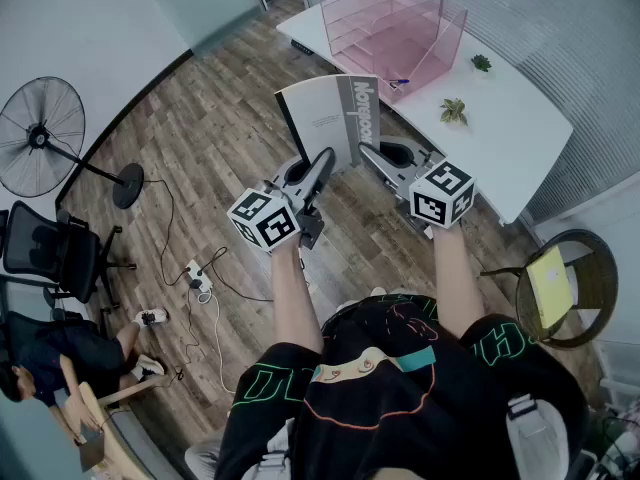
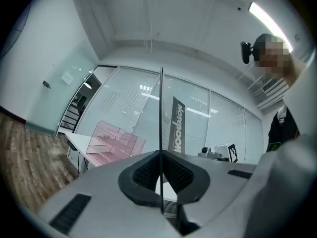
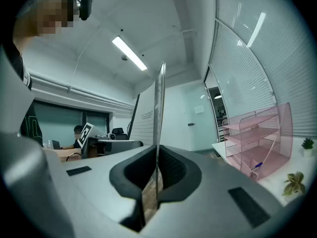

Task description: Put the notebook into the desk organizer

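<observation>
In the head view a grey notebook (image 1: 335,118) with "NOTEBOOK" printed down its cover stands upright and partly open in the air in front of the white table (image 1: 520,138). My left gripper (image 1: 326,160) is shut on its left leaf, and my right gripper (image 1: 366,152) is shut on its right cover. Each gripper view shows the pinched sheet edge-on: the notebook (image 2: 161,113) in the left gripper (image 2: 161,171), the notebook (image 3: 159,108) in the right gripper (image 3: 157,173). The pink wire desk organizer (image 1: 395,23) stands on the table beyond it; the desk organizer (image 2: 115,142) (image 3: 257,143) has tiered shelves.
Two small plants (image 1: 453,111) (image 1: 481,63) sit on the table right of the organizer. A standing fan (image 1: 42,128), an office chair (image 1: 55,253) and a power strip with cables (image 1: 198,278) are on the wood floor at left. A round chair (image 1: 560,288) is at right.
</observation>
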### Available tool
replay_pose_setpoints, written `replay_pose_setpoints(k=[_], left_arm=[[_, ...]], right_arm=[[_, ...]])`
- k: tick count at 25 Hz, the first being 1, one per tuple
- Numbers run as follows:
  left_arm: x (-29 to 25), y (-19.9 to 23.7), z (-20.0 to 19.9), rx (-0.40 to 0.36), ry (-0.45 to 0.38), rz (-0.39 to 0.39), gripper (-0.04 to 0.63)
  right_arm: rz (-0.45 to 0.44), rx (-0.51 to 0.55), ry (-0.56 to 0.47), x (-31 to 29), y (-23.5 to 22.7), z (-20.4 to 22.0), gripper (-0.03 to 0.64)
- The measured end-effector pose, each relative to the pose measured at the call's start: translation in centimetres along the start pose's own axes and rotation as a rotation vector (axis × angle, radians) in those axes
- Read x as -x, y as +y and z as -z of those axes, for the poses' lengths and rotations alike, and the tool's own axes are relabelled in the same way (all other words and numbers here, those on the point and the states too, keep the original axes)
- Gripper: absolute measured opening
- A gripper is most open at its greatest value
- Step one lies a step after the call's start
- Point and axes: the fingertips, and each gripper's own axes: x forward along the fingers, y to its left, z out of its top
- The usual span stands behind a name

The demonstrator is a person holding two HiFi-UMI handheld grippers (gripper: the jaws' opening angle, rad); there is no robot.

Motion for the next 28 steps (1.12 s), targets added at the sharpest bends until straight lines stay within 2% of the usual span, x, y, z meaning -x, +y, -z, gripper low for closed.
replay_pose_setpoints(k=[9, 19, 28], left_arm=[[-1.1, 0.4, 0.0, 0.005, -0.012, -0.004, 0.006], [-2.6, 1.4, -0.2, -0.012, -0.013, -0.017, 0.006], [-1.9, 3.5, -0.5, -0.005, -0.024, -0.065, 0.006]], right_arm=[[0.028, -0.03, -0.002, -0.2, -1.5, 0.1, 0.021], [0.022, -0.018, -0.012, -0.9, -3.6, 0.0, 0.026], [-0.008, -0.019, -0.004, -3.2, -4.0, 0.5, 0.026]])
